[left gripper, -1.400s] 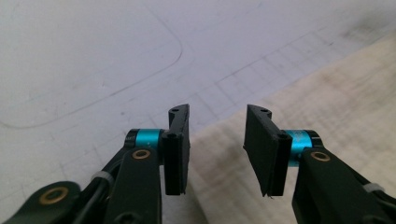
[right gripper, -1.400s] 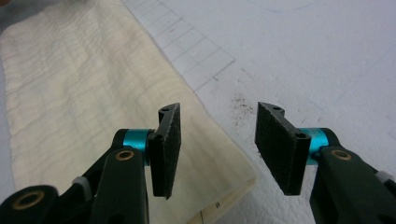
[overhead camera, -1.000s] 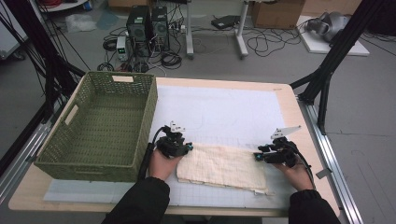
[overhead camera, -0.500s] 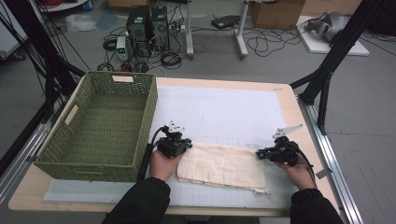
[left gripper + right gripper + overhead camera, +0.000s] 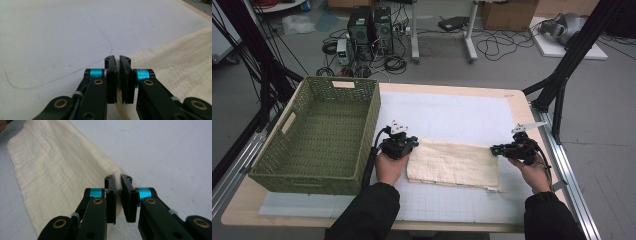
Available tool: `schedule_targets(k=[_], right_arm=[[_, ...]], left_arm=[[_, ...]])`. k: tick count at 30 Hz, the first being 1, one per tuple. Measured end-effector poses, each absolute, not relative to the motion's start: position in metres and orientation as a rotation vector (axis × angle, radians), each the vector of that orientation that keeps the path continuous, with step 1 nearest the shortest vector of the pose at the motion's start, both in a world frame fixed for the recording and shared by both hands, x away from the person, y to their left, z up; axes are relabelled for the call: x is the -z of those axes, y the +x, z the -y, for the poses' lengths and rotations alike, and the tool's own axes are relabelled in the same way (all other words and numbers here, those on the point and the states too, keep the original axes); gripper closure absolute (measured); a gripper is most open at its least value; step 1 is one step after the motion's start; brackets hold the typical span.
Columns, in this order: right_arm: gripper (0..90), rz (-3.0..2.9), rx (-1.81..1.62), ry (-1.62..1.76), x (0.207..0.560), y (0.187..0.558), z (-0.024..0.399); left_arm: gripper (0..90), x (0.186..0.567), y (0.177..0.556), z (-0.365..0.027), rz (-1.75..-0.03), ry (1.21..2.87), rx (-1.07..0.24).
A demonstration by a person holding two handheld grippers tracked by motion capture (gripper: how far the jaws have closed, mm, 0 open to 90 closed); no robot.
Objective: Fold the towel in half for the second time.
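A cream folded cloth (image 5: 454,162) lies on the white mat in the near middle of the table. My left gripper (image 5: 412,145) is at the cloth's far left corner. In the left gripper view its jaws (image 5: 118,60) have just closed, pinching the cloth's (image 5: 180,62) edge, and a thin cream strip shows between the pads. My right gripper (image 5: 494,149) is at the far right corner. Its jaws (image 5: 117,178) have also just closed on a raised fold of the cloth (image 5: 55,170), which lifts slightly off the mat.
A green wicker basket (image 5: 319,135) stands at the left of the table, close to my left hand. The white mat (image 5: 452,112) stretches away beyond the cloth. A black frame leg (image 5: 562,100) stands at the table's right edge.
The right gripper has risen a little and shifted away from me with the cloth's corner in it. The left hand has stayed in place at the other corner.
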State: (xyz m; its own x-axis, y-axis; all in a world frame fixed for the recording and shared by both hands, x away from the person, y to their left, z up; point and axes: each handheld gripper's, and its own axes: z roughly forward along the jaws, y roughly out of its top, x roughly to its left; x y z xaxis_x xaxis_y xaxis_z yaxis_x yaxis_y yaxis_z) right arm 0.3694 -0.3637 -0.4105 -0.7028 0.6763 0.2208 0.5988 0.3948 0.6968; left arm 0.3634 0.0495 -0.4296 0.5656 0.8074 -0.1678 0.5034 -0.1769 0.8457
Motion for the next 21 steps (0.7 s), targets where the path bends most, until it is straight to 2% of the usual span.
schedule_targets(k=[21], right_arm=[[82.5, -2.528, -1.369, 1.083, 0.406, 0.323, 0.371]], left_arm=[[84.0, 0.424, 0.323, -0.057, -0.922, 1.855, -0.436]])
